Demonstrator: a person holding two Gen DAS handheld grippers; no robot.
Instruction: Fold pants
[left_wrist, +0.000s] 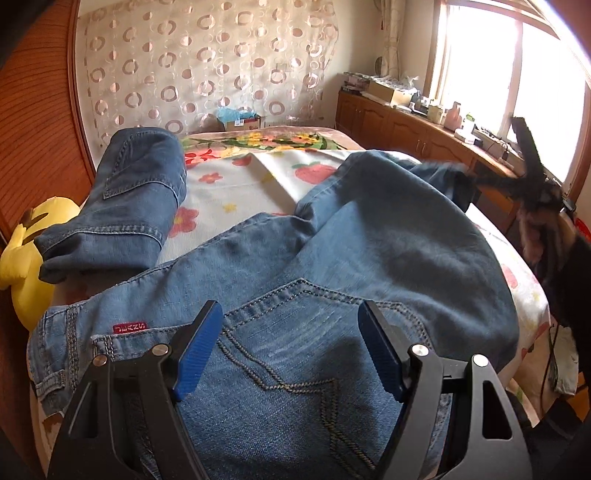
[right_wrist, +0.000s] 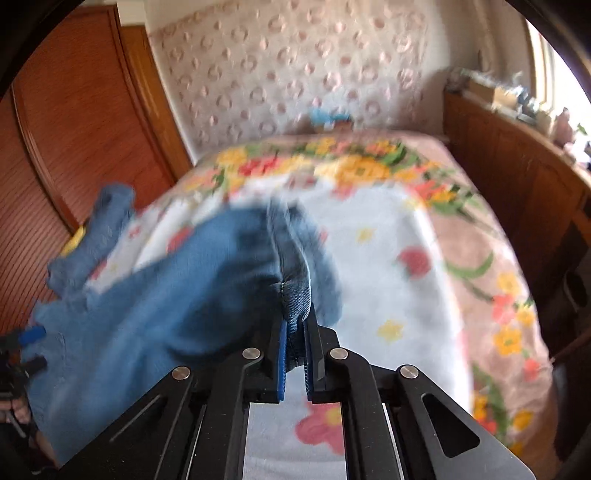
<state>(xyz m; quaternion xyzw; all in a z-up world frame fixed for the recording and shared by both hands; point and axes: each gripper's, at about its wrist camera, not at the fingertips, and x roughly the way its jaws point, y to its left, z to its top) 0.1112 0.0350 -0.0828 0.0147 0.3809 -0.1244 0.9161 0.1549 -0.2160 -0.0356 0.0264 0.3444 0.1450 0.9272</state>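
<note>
Blue jeans (left_wrist: 369, 240) lie spread on a flowered bed cover (left_wrist: 229, 184), seat side up, one leg bent up at the left (left_wrist: 129, 192). My left gripper (left_wrist: 291, 310) hovers open over the stitched back pocket (left_wrist: 295, 354), its blue pads (left_wrist: 199, 350) wide apart and clear of the cloth. In the right wrist view my right gripper (right_wrist: 295, 321) is shut on a bunched denim edge of the jeans (right_wrist: 166, 302), lifted off the bed cover (right_wrist: 388, 258). That gripper shows at the right edge of the left wrist view (left_wrist: 476, 181), at the end of the other leg.
A yellow plush toy (left_wrist: 22, 258) lies at the bed's left edge against a wooden panel (left_wrist: 33, 129). Low wooden cabinets (left_wrist: 406, 125) with clutter run under the bright window on the right. A cardboard box (left_wrist: 240, 120) stands beyond the bed's far end.
</note>
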